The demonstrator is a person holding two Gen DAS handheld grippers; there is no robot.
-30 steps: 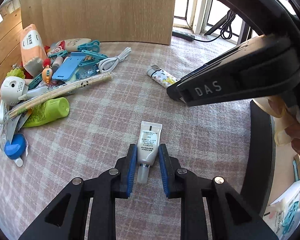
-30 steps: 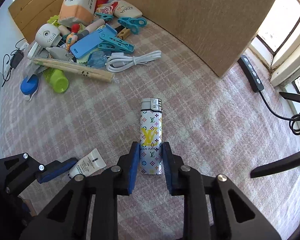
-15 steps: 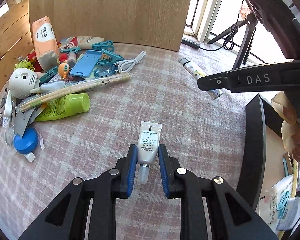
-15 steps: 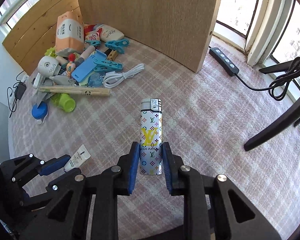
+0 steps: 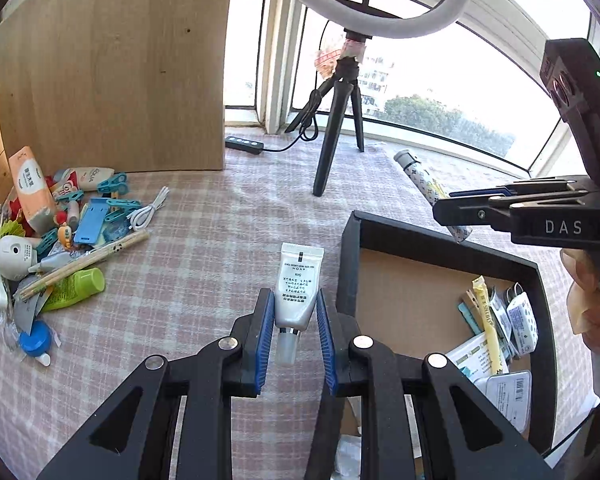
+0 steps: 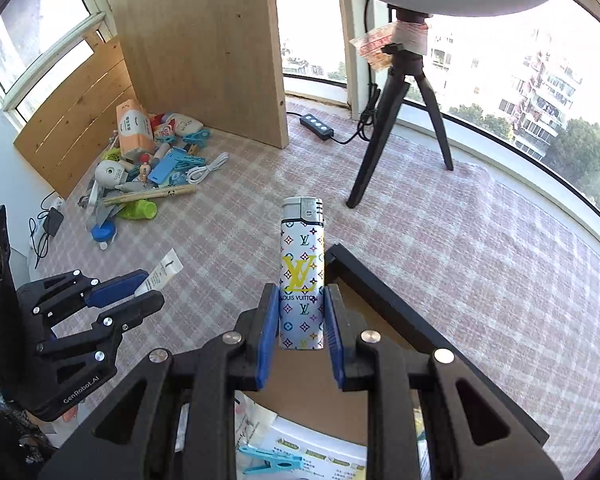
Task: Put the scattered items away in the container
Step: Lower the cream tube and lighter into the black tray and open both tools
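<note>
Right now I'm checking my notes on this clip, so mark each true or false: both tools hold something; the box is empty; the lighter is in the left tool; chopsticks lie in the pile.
1. Both tools hold something: true. The left tool grips a tube.
2. The box is empty: false, packets lie inside.
3. The lighter is in the left tool: false, the right tool grips it.
4. Chopsticks lie in the pile: true.

"louis vuitton" and yellow "lv" monogram on lighter (image 6: 302, 280). "avon" on silver tube (image 5: 298, 290). "das" on right gripper (image 5: 456, 210) body. "genrobot.ai" on left gripper (image 6: 140, 286) body.
</note>
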